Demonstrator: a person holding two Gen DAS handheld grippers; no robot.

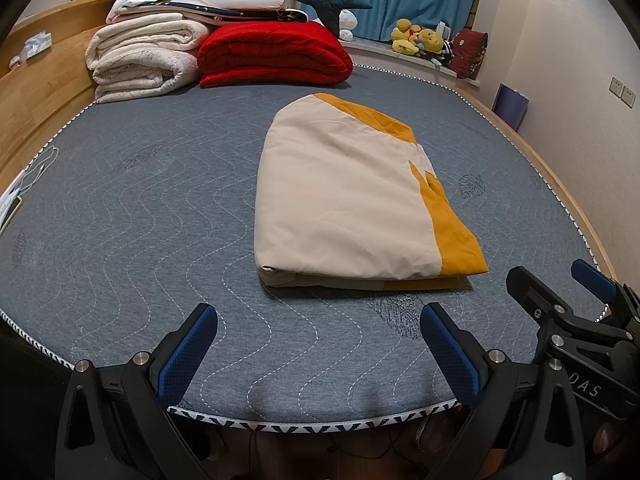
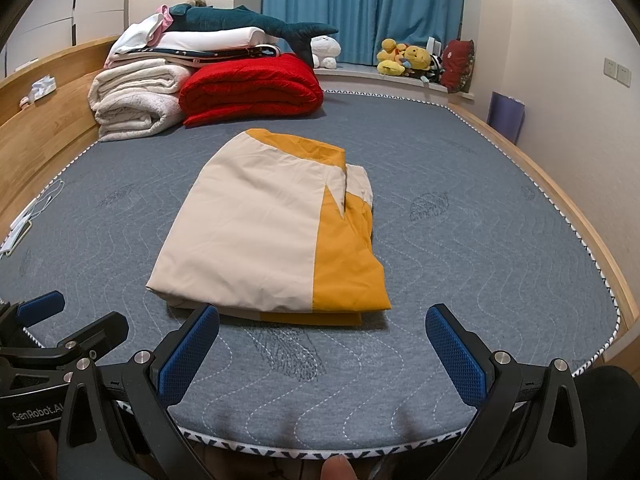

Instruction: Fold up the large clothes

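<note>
1. Left tool [image 1: 318, 346] and right tool [image 2: 322, 346] both hang with fingers apart, holding nothing, at the bed's near edge.
2. The cream-and-yellow cover [image 2: 264, 232] lies folded mid-mattress [image 2: 500, 248] (layers stacked, apparently finished).
3. Folded blankets [image 2: 248, 88] crowd the far-left corner, leaving working room.

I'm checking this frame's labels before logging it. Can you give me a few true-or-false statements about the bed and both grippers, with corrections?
1. The cream and yellow bedding lies folded on the mattress. True.
2. The left gripper is shut on the bedding. False: it is open, holding nothing.
3. The right gripper is open, short of the bedding. True.
4. The red quilt sits on top of the shark plush. False: the quilt lies on the mattress; the plush tops the stack beside it.
</note>
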